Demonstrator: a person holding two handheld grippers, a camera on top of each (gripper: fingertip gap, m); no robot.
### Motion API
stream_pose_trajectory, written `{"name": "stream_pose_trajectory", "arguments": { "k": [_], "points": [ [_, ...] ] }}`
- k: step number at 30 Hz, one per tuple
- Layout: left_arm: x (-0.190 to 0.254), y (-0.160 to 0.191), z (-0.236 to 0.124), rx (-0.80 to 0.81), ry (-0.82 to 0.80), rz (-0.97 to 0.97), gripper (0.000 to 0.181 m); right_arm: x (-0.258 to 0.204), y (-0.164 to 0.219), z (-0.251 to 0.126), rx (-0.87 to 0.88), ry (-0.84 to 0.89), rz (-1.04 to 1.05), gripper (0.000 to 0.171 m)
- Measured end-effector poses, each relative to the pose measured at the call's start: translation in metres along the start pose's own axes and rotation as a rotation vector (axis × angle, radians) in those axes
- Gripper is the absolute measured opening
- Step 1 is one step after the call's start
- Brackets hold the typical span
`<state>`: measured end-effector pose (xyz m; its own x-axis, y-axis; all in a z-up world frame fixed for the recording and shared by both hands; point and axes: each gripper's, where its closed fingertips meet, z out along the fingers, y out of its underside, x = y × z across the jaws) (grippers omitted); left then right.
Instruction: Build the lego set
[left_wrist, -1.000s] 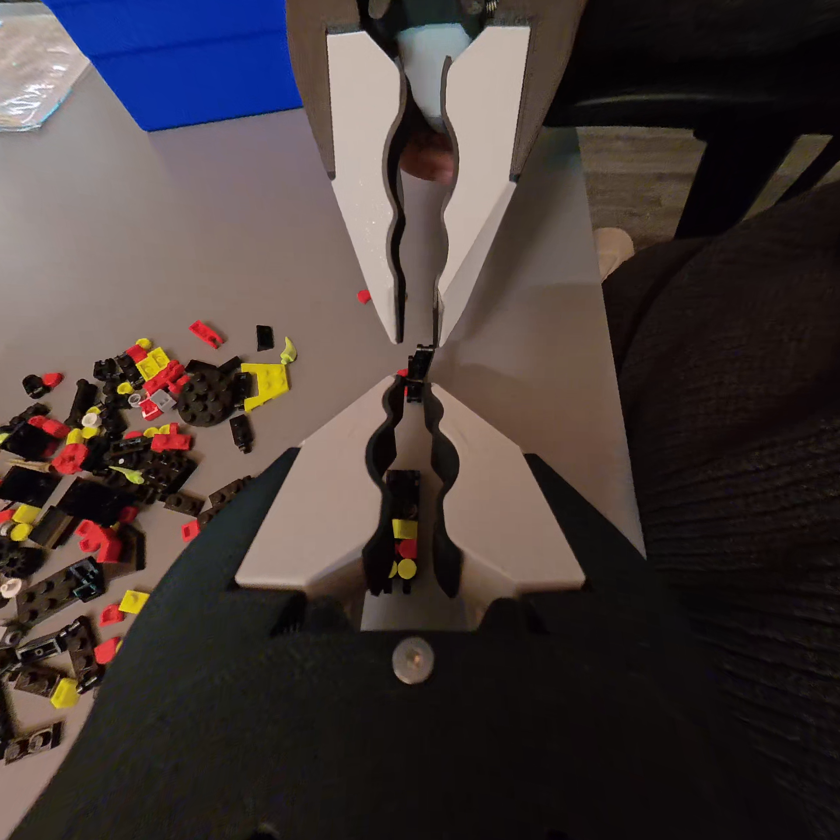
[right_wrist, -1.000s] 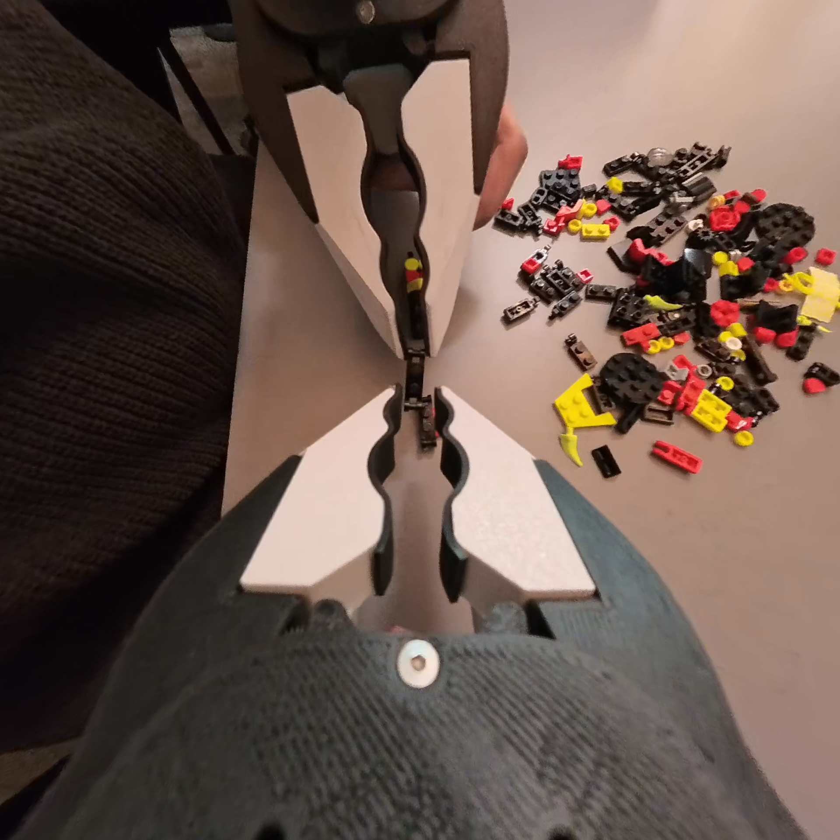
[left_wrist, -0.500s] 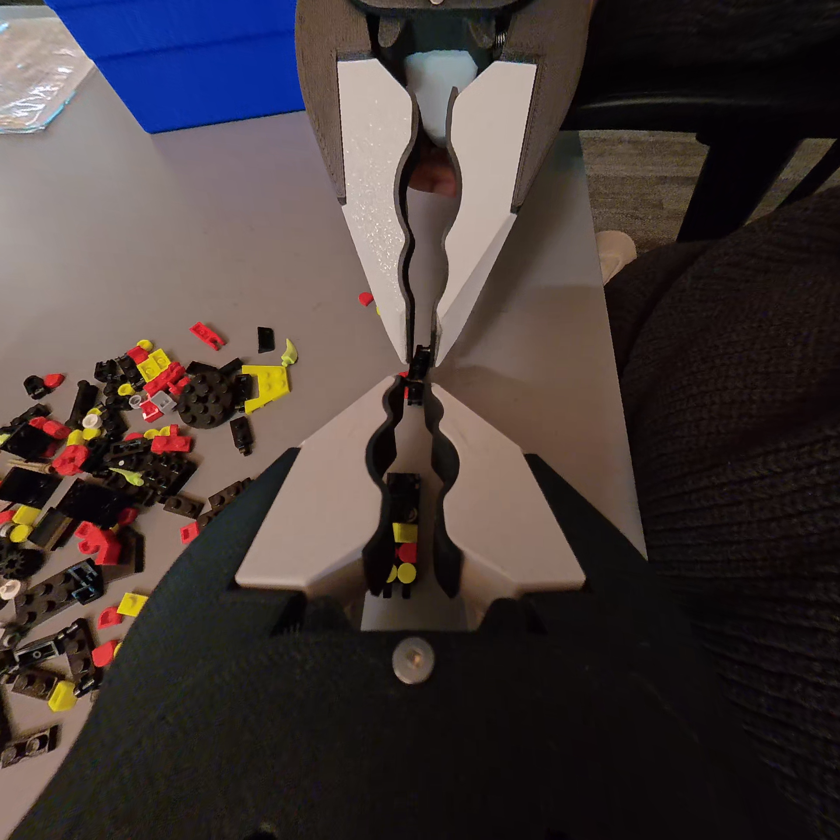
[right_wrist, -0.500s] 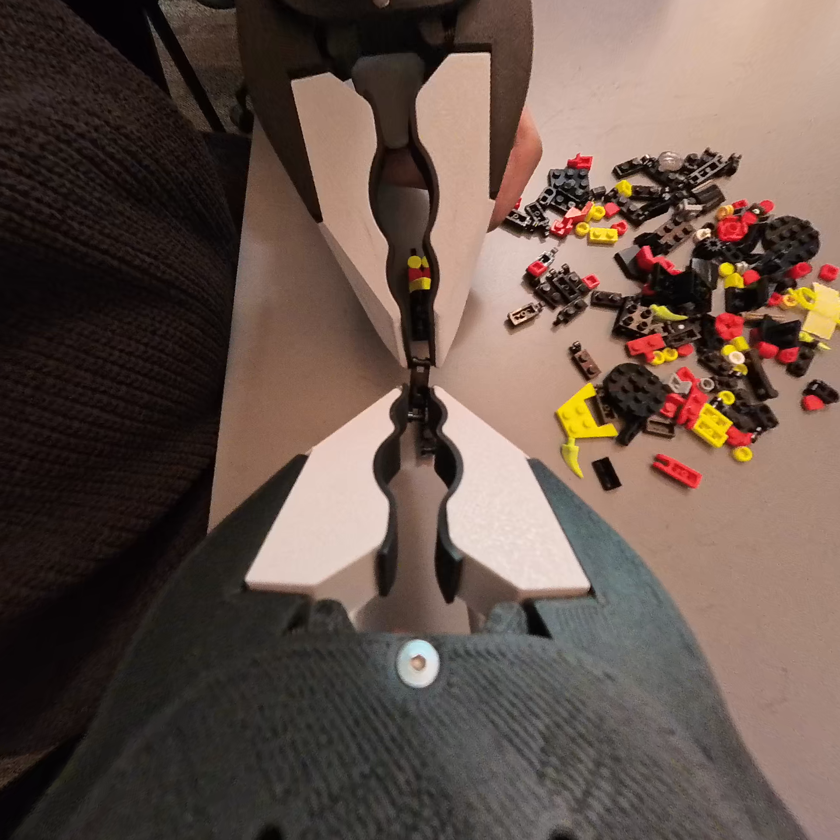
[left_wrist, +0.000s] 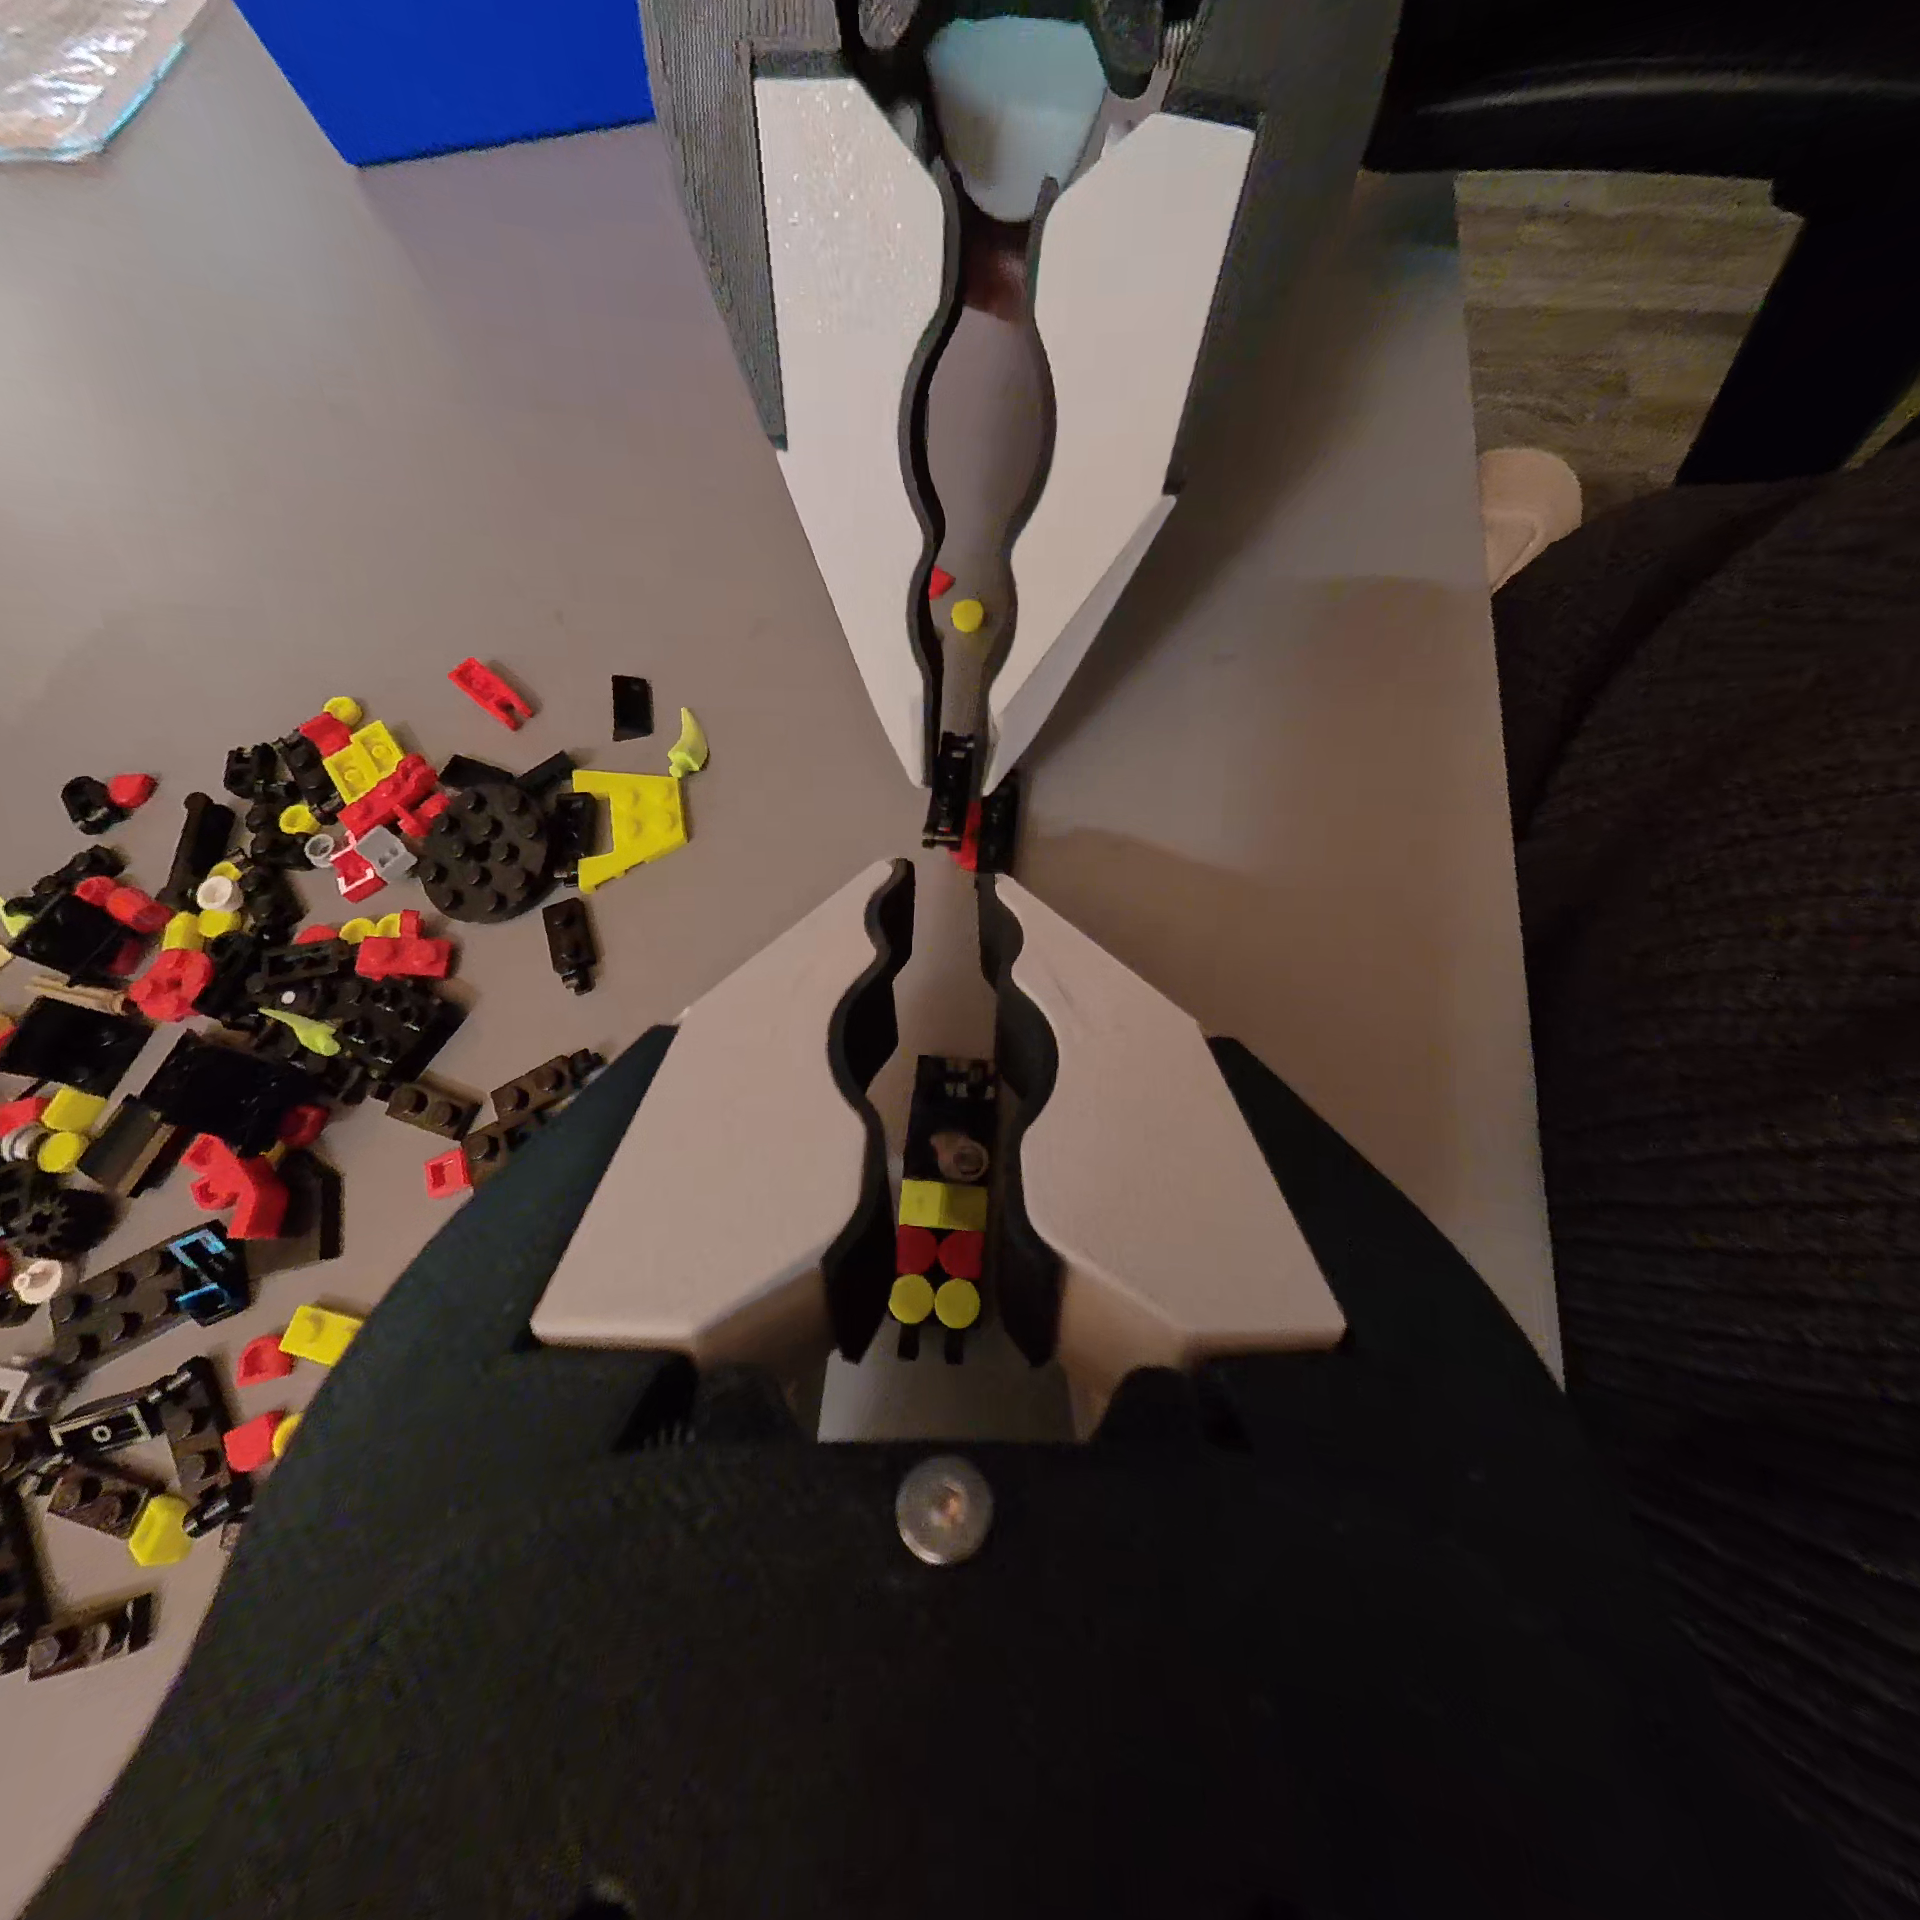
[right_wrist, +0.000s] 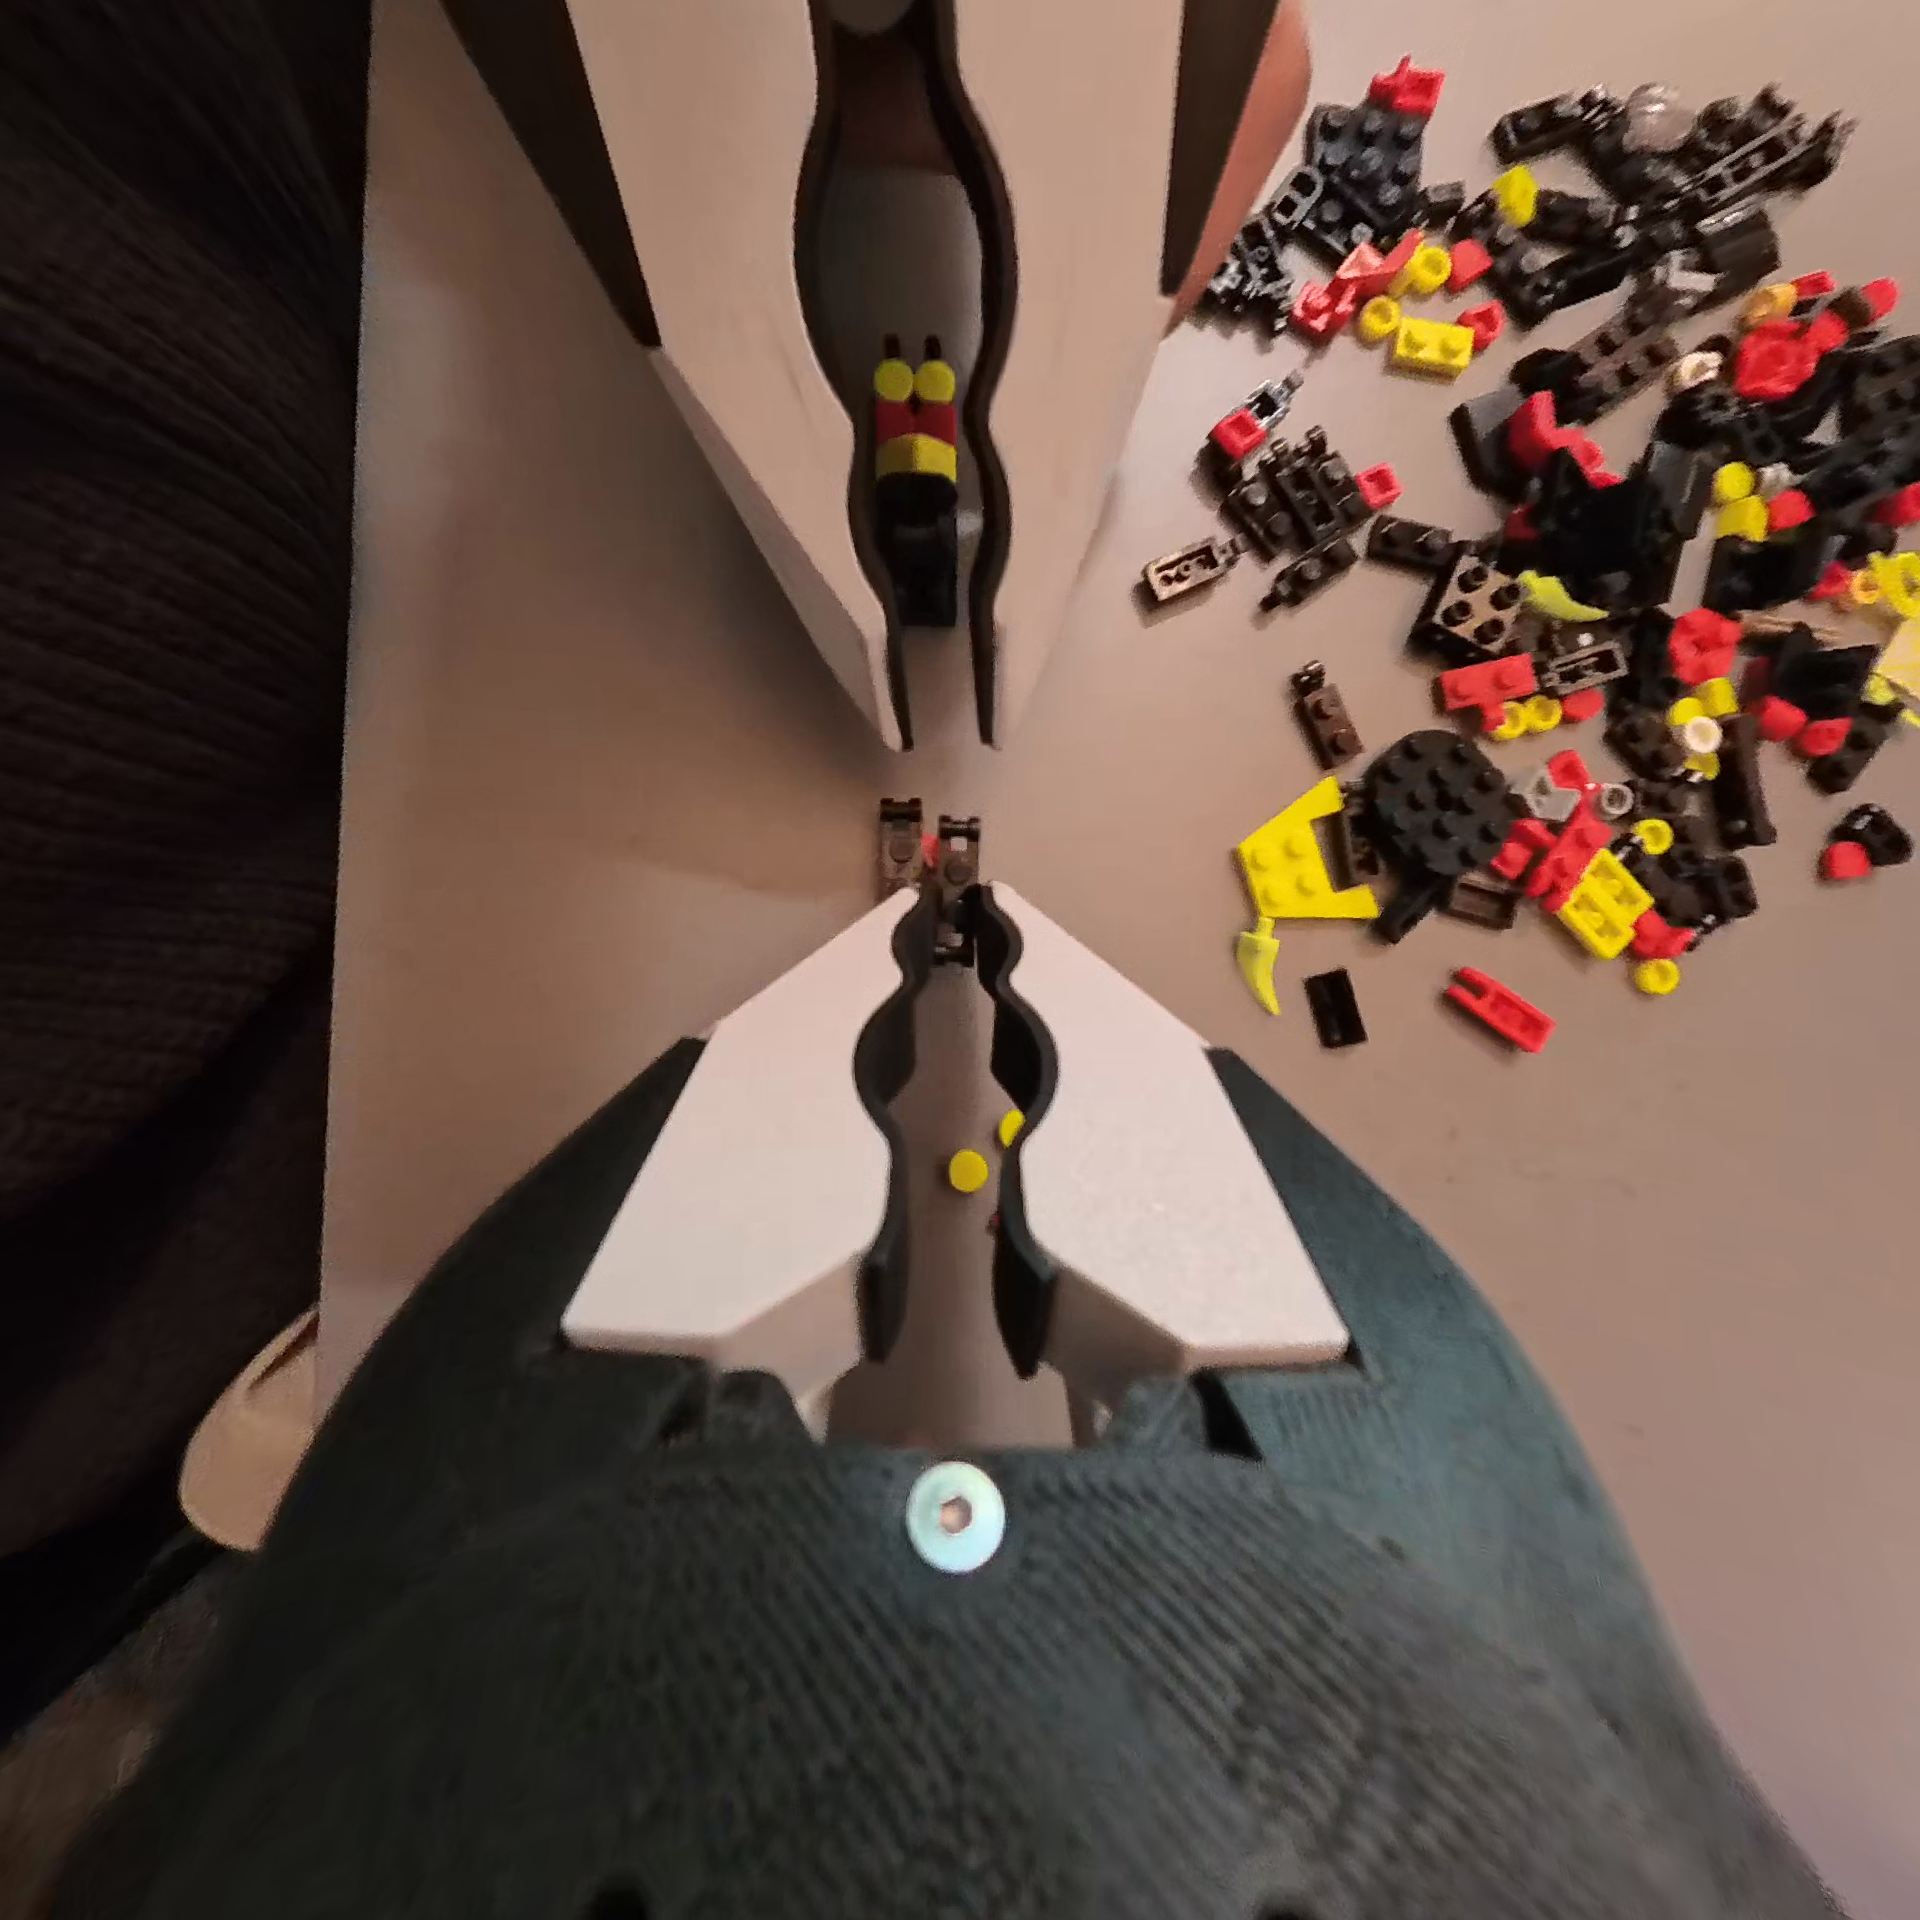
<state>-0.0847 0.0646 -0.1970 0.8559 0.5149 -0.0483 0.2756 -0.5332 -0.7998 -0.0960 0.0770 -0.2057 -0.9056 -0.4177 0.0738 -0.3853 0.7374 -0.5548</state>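
My left gripper (left_wrist: 940, 883) is open, its tips apart with nothing between them. A black, yellow and red lego assembly (left_wrist: 940, 1195) lies deep between its fingers; I cannot tell if they touch it. It also shows in the right wrist view (right_wrist: 914, 468). My right gripper (right_wrist: 948, 896) faces the left one tip to tip and is shut on a small black clip piece (right_wrist: 956, 852). A second black piece with a red bit (right_wrist: 899, 842) sits against it. The left wrist view shows the right gripper (left_wrist: 956, 774) and that piece (left_wrist: 951, 800).
A pile of loose black, red and yellow pieces (left_wrist: 260, 987) lies on the grey table (left_wrist: 416, 468), and shows in the right wrist view (right_wrist: 1610, 520). A yellow round stud (right_wrist: 966, 1169) lies under my right gripper. A blue box (left_wrist: 447, 73) stands at the back. A dark knit sleeve (left_wrist: 1714, 1039) borders the table edge. The tips of both grippers are at nearly the same place. My right tips are roughly 6 cm from the yellow round stud (right_wrist: 966, 1169). My left wrist view (left_wrist: 968, 610) looks at it from another angle.
The left gripper's tips have opened and let go of the small black piece, which stays in the right gripper. The assembly between the left fingers now shows its flat face.
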Motion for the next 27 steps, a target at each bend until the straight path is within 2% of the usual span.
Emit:
{"name": "stream_pose_trajectory", "arguments": {
  "k": [27],
  "points": [
    [-0.001, 0.0067, 0.0101, -0.076, 0.029, -0.038, 0.01, -0.0032, -0.0064, 0.0052, -0.005, -0.045, 0.026, 0.006]
  ]
}}
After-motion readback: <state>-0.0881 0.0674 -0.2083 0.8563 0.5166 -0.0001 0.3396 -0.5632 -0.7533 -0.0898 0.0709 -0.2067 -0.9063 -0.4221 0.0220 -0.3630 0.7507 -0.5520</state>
